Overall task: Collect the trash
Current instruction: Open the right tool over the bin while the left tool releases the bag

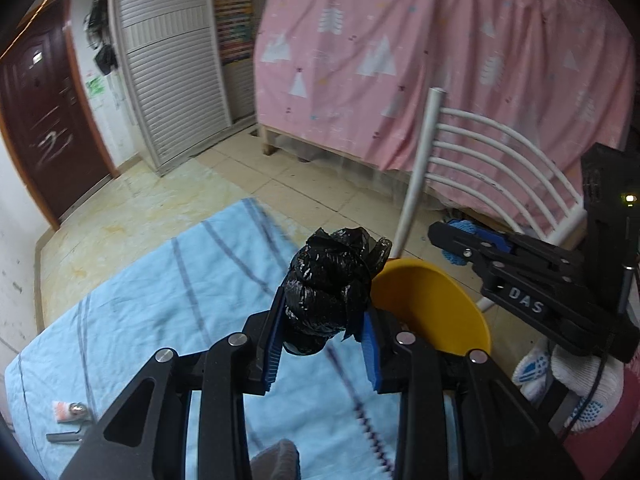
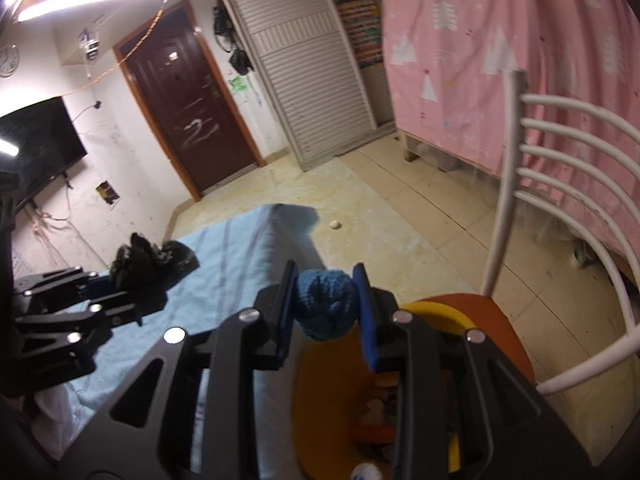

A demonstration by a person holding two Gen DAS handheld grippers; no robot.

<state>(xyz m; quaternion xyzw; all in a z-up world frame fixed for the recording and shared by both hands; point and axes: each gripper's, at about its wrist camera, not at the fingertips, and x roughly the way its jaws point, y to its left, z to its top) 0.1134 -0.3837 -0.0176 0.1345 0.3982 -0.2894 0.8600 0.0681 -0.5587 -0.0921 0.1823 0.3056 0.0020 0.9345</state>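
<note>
My left gripper [image 1: 324, 320] is shut on a crumpled black plastic bag [image 1: 332, 280], held over the light blue striped cloth [image 1: 160, 300] just left of the yellow bin [image 1: 432, 304]. The same gripper [image 2: 132, 292] and black bag [image 2: 148, 264] show at the left of the right wrist view. My right gripper [image 2: 326, 304] is shut on a blue knitted ball [image 2: 326, 304] above the yellow bin [image 2: 328, 400], which holds several scraps. In the left wrist view the right gripper [image 1: 460, 232] shows from the side with the blue knit [image 1: 464, 226] at its tip.
A white slatted chair [image 1: 480, 160] with an orange seat [image 2: 500, 328] carries the bin. A pink curtain [image 1: 440, 60] hangs behind. A small packet [image 1: 68, 410] lies on the cloth. A gloved hand [image 1: 580, 384] shows at the right. A brown door [image 2: 188, 112] and tiled floor [image 2: 400, 220] lie beyond.
</note>
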